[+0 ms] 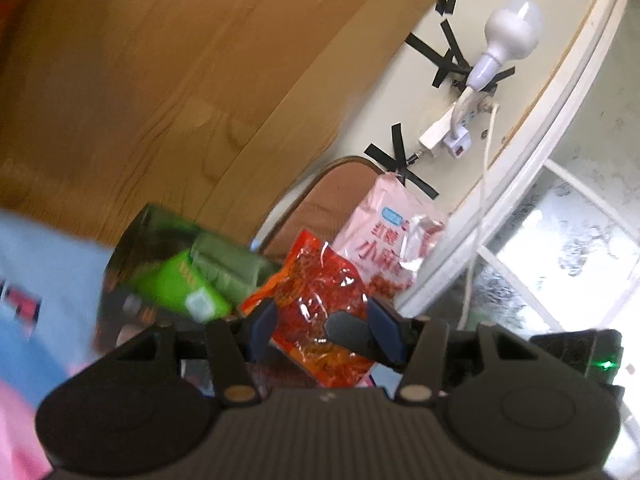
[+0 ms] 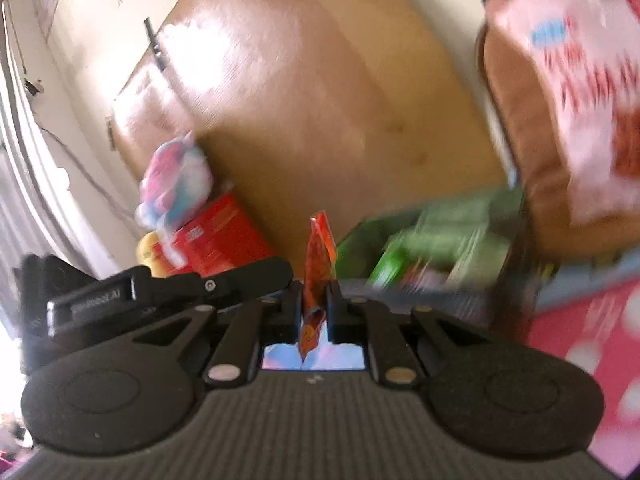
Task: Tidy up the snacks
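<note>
1. Left wrist view: wooden floor (image 1: 168, 92) filled the upper left; wall and window frame ran down the right. Left gripper (image 1: 320, 322) stood with fingers apart, flanking the red snack packet (image 1: 320, 300) without visibly touching it. Green box of snacks (image 1: 176, 280) lay lower left, pink bag (image 1: 384, 240) just behind.

2. Right wrist view: same floor spread bare across the centre, giving room to move. Right gripper (image 2: 315, 308) pinched the packet edge-on, probably for carrying toward the box at right.

bare wooden tabletop (image 2: 320, 100) ahead, green box (image 2: 432, 256) crowding right, plush toy (image 2: 176, 184) left
</note>
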`<state>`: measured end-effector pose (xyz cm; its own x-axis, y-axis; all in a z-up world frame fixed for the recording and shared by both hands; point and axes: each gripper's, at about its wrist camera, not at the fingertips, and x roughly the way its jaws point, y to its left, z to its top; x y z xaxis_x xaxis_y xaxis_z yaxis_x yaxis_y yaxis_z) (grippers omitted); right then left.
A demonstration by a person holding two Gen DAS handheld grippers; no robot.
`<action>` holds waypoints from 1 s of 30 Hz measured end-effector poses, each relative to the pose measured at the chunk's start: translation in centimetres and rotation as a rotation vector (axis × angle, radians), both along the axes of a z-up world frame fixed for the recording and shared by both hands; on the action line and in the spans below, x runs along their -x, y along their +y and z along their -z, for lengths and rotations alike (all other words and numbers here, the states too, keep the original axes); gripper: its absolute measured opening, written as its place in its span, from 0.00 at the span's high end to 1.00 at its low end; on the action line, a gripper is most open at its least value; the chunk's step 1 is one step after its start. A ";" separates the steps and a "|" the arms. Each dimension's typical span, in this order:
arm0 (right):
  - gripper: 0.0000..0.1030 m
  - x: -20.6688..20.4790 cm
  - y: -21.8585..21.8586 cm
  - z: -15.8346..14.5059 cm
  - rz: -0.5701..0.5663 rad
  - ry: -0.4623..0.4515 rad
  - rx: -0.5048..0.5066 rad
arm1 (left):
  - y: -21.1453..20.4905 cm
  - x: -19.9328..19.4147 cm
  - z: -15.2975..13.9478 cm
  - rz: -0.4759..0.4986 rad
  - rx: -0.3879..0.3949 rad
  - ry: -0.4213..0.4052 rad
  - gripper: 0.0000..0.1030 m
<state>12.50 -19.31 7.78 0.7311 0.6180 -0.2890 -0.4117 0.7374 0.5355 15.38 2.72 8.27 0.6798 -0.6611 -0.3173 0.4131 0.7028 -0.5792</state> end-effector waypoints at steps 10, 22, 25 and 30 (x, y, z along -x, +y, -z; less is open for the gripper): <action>0.58 -5.7 0.9 3.0 0.077 0.004 0.268 | -1.6 -3.4 2.1 -0.087 -0.099 0.067 0.49; 0.39 6.1 -4.0 2.7 0.104 -0.047 0.298 | 0.6 5.3 3.4 -0.040 -0.139 0.116 0.49; 0.39 9.5 -4.2 4.6 0.038 0.032 0.295 | 0.9 7.0 5.1 -0.002 -0.107 0.177 0.49; 0.39 12.9 -3.1 7.0 0.019 0.118 0.313 | 0.7 8.9 7.2 0.024 -0.099 0.223 0.49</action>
<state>-0.42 -22.42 0.78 0.6917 0.4723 -0.5463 -0.3446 0.8806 0.3252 6.51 3.39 1.12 0.5702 -0.6340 -0.5223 0.2996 0.7525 -0.5864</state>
